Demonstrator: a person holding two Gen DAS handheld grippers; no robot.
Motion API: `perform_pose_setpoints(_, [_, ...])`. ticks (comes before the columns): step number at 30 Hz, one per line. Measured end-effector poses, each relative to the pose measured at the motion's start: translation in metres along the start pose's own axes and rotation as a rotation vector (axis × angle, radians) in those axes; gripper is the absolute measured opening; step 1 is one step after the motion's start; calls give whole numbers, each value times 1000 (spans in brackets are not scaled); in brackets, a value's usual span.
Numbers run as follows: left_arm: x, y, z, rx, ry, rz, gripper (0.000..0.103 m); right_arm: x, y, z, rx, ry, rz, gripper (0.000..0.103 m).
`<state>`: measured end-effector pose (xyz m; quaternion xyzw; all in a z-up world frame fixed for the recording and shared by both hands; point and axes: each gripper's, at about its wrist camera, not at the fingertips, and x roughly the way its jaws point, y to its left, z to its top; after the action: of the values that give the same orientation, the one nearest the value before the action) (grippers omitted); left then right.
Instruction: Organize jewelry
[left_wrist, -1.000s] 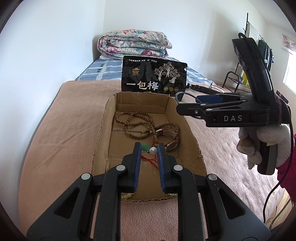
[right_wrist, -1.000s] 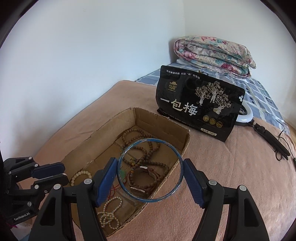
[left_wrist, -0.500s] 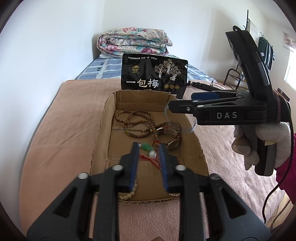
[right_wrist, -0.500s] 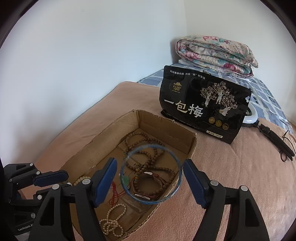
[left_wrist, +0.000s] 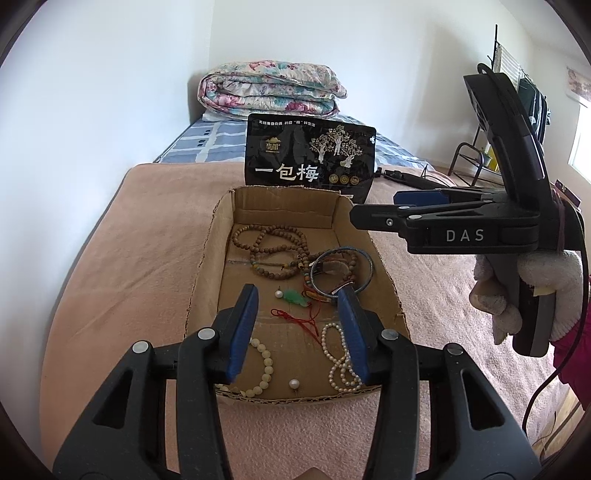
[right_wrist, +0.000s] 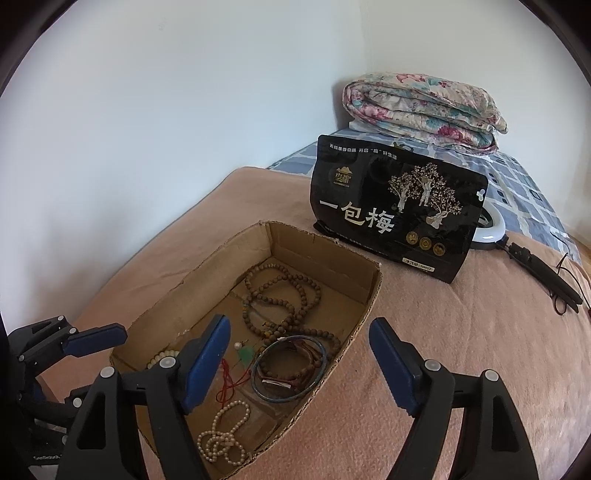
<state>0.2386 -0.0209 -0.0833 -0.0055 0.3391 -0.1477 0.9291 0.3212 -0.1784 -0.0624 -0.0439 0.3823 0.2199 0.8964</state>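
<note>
My left hand-held gripper (left_wrist: 297, 328): jaws opening, nothing between them.
My right hand-held gripper (right_wrist: 299, 363): wide, empty.
Blue bangle (right_wrist: 289, 367): lying in cardboard box (right_wrist: 373, 291) on the bed, over the brown beads (right_wrist: 280, 295).

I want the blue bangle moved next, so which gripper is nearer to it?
Probably right: the right gripper hangs open directly above the blue bangle in the cardboard box. The left gripper, jaws opening, is at the box's near end.
</note>
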Motion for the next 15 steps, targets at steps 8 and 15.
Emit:
perform_pose_setpoints(8, [-16,-7,5,1,-22,9,46,-19,-1,-2,6,-19,-7,80])
perform_pose_setpoints(15, [-40,-20,9,11,-52,15,46,-48,3,-4,2,-47,-18,80])
